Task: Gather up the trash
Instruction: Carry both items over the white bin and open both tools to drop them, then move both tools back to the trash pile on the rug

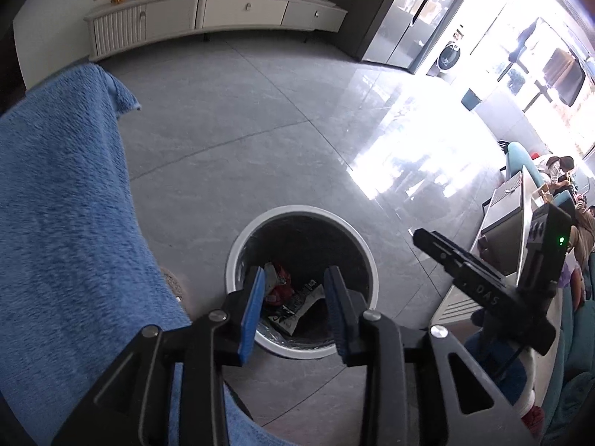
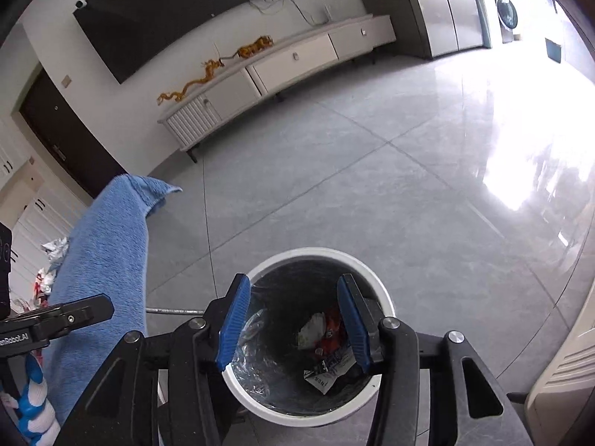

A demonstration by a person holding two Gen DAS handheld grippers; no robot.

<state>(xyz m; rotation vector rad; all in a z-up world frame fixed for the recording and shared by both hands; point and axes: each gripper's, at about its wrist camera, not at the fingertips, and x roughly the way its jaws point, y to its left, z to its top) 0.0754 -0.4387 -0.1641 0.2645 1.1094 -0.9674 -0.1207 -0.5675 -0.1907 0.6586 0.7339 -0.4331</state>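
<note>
A round white trash bin point(image 1: 238, 245) with a dark liner stands on the grey floor. It also shows in the right wrist view point(image 2: 379, 282). Crumpled wrappers point(image 1: 286, 297), red, white and black, lie at its bottom, and they show in the right wrist view too point(image 2: 325, 349). My left gripper point(image 1: 295, 282) is open and empty above the bin mouth. My right gripper point(image 2: 293, 293) is open and empty above the bin too. The right gripper's body point(image 1: 494, 282) shows at the right of the left wrist view.
A blue towel point(image 1: 63, 215) covers a surface left of the bin, also in the right wrist view point(image 2: 108, 252). More crumpled trash point(image 2: 55, 252) lies at its far left edge. A white TV cabinet point(image 1: 208, 15) lines the far wall. People sit at the right point(image 1: 561, 174).
</note>
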